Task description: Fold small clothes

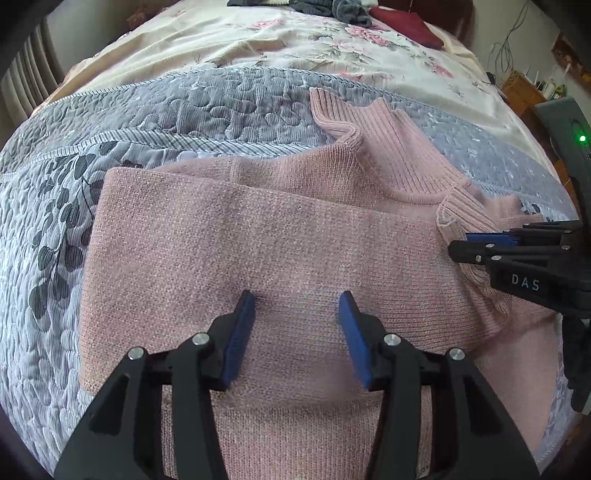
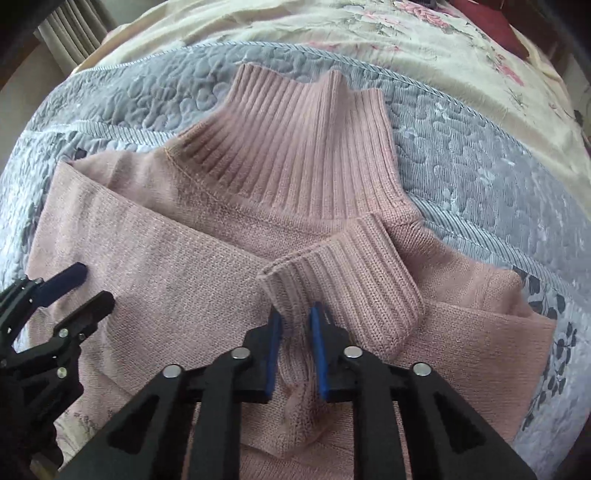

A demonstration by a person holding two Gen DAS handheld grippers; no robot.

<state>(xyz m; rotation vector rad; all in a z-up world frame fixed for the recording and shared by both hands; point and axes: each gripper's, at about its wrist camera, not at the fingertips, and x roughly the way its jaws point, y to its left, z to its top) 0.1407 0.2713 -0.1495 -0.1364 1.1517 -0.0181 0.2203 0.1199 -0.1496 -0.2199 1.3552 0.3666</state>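
A pink knitted sweater (image 1: 280, 236) lies on the grey-blue quilt (image 1: 155, 122), its ribbed turtleneck collar (image 2: 303, 147) pointing away. One sleeve is folded across the body. My left gripper (image 1: 297, 299) hovers open just above the folded sleeve, nothing between its blue pads. At the right edge of the left wrist view, my right gripper (image 1: 458, 243) reaches in from the side. In the right wrist view my right gripper (image 2: 295, 317) is shut on the ribbed sleeve cuff (image 2: 343, 273), bunched cloth pinched between the pads. The left gripper (image 2: 92, 288) shows at the lower left, open.
The quilt covers a bed with a cream floral bedspread (image 1: 295, 44) beyond it. Dark clothes (image 1: 347, 11) and a maroon item (image 1: 406, 26) lie at the far end. A wooden nightstand with cables (image 1: 521, 88) stands to the right; curtains (image 1: 26, 74) hang at left.
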